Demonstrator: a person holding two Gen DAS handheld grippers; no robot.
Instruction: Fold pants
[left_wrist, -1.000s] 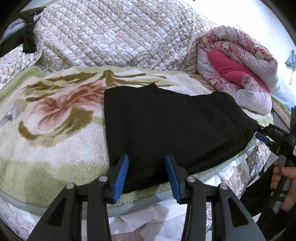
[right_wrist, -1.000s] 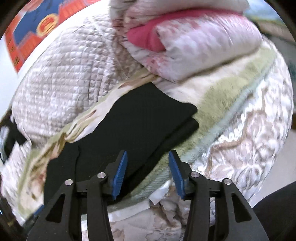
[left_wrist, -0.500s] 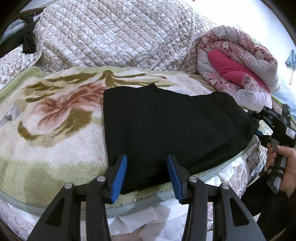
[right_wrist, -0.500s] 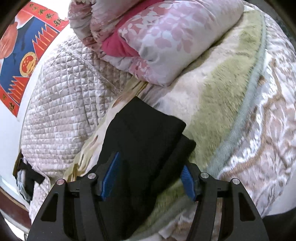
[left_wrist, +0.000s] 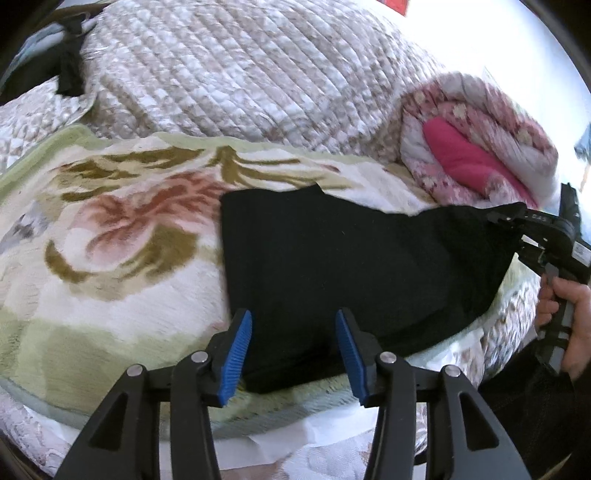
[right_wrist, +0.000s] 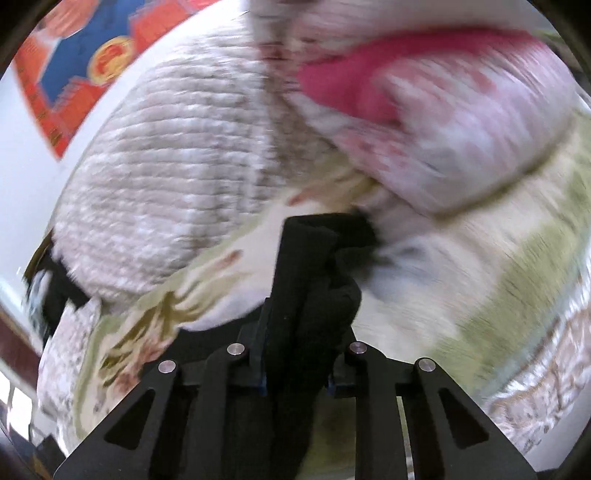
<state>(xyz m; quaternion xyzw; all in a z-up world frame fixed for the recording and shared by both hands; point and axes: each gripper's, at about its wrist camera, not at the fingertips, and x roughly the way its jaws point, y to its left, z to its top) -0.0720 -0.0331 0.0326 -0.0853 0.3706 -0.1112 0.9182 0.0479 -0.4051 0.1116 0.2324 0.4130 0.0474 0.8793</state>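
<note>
Here the black pants (left_wrist: 354, 273) lie folded on a flowered blanket (left_wrist: 122, 236) that covers the bed, close to its near edge. The left claw (left_wrist: 293, 349) hovers just over the near edge of the pants with its blue pads (left_wrist: 236, 354) apart – the cloth shows in the gap between them, but the pads do not press on it. At the right end of the pants the right claw (left_wrist: 508, 221) has taken the corner of the fabric, and that corner is raised off the blanket. A hand (left_wrist: 569, 321) holds the handle of this tool at the right border of the left view.

In the right view (much blurred) the right claw (right_wrist: 295, 369) is closing on a thick bunch of black cloth (right_wrist: 314, 291) – the fabric fills the space between the pads and stands up in front of the camera in several folds.

Behind the pants a quilted beige cover (left_wrist: 236, 70) rises like a hill, and a rolled pink flowered quilt (left_wrist: 476, 155) with a bright pink inside lies at the far right, near the raised corner but not touching it as far as I can tell. A red and blue poster (right_wrist: 85, 55) hangs on the wall.
</note>
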